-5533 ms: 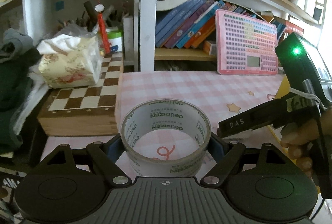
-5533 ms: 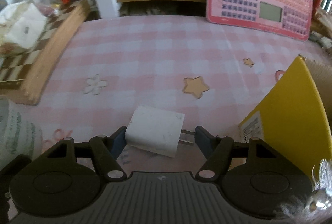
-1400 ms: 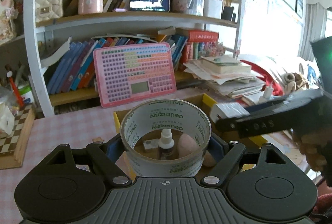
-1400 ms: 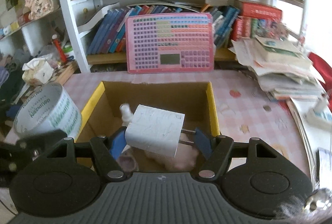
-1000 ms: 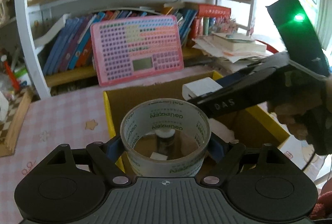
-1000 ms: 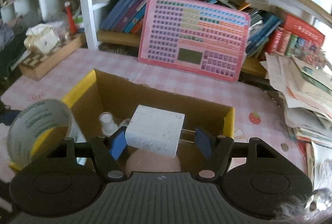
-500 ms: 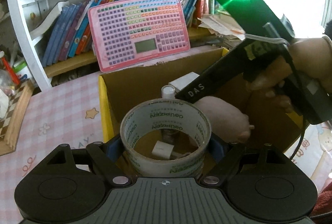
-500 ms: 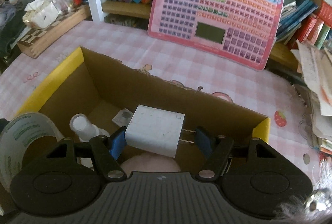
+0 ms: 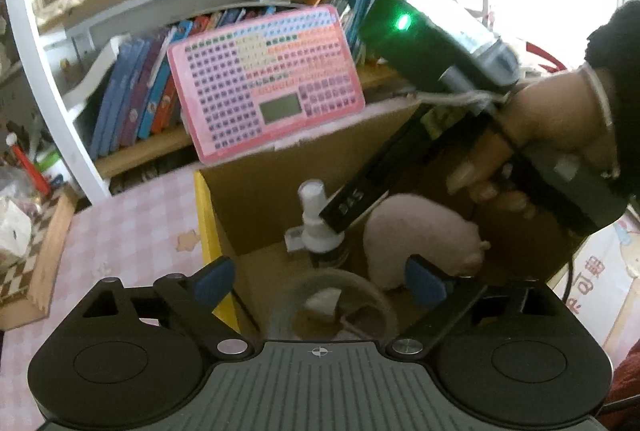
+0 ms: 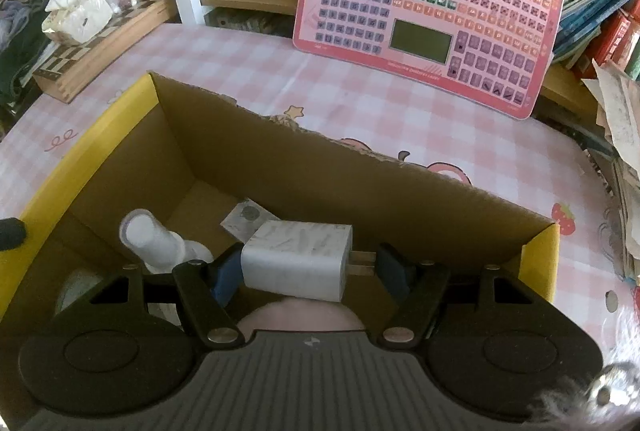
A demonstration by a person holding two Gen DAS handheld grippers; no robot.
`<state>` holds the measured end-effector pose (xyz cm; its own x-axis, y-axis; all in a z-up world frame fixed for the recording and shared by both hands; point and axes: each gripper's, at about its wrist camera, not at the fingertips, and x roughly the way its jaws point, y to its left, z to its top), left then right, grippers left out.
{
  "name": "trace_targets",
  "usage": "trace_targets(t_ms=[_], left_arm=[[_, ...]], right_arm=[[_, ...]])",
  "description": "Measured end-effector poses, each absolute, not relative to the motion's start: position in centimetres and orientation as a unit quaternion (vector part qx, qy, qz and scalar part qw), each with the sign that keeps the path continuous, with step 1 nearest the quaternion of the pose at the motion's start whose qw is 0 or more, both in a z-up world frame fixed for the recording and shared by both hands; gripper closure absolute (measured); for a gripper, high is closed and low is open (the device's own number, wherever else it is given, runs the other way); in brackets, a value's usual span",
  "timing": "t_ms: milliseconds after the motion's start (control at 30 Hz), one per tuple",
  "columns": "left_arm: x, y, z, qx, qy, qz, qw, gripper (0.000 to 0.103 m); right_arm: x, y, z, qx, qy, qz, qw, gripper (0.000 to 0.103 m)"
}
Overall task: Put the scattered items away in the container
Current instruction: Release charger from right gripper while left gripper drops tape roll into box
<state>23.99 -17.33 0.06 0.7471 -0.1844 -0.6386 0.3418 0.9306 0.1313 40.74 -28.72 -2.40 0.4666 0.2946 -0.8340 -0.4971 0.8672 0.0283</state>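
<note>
My left gripper (image 9: 318,277) hovers over the yellow-sided cardboard box (image 9: 208,227) with its jaws opening. The clear tape roll (image 9: 336,305) is a blur below them, free of both blue pads. My right gripper (image 10: 304,267) is shut on a white plug charger (image 10: 298,261), with its prongs against the right pad, low inside the box (image 10: 80,159). A white spray bottle (image 10: 152,239), a pink plush (image 10: 300,313) and a small packet (image 10: 244,217) lie in the box. In the left wrist view a hand holds the right gripper, whose finger (image 9: 356,197) reaches down beside the bottle (image 9: 316,223).
A pink toy keyboard (image 10: 432,3) leans on the bookshelf behind the box. At the left a tissue pack (image 10: 78,11) sits on a wooden chessboard box (image 10: 100,43). Stacked papers (image 10: 620,111) crowd the right edge. Pink checked tablecloth (image 10: 248,71) surrounds the box.
The left jaws have spread, and the tape roll has dropped out from between the pads toward the box floor. The right gripper has sunk lower into the box with the charger.
</note>
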Motion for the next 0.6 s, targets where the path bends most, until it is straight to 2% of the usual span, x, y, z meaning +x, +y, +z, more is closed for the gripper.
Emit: trace_targets(t_ms=[200, 333, 600], left_arm=[[22.3, -16.7, 1.6, 0.100, 0.293, -0.132, 0.942, 0.006], [21.2, -15.7, 2.8, 0.085, 0.274, -0.116, 0.951, 0.004], [19.3, -13.5, 4.3, 0.051, 0.261, -0.071, 0.961, 0.004]], right_arm=[[41.0, -28.9, -2.6, -0.097, 0.468, 0.227, 0.849, 0.034], [40.7, -29.1, -2.2, -0.091, 0.460, 0.224, 0.855, 0.030], [39.7, -29.9, -1.0, -0.083, 0.441, 0.223, 0.865, 0.028]])
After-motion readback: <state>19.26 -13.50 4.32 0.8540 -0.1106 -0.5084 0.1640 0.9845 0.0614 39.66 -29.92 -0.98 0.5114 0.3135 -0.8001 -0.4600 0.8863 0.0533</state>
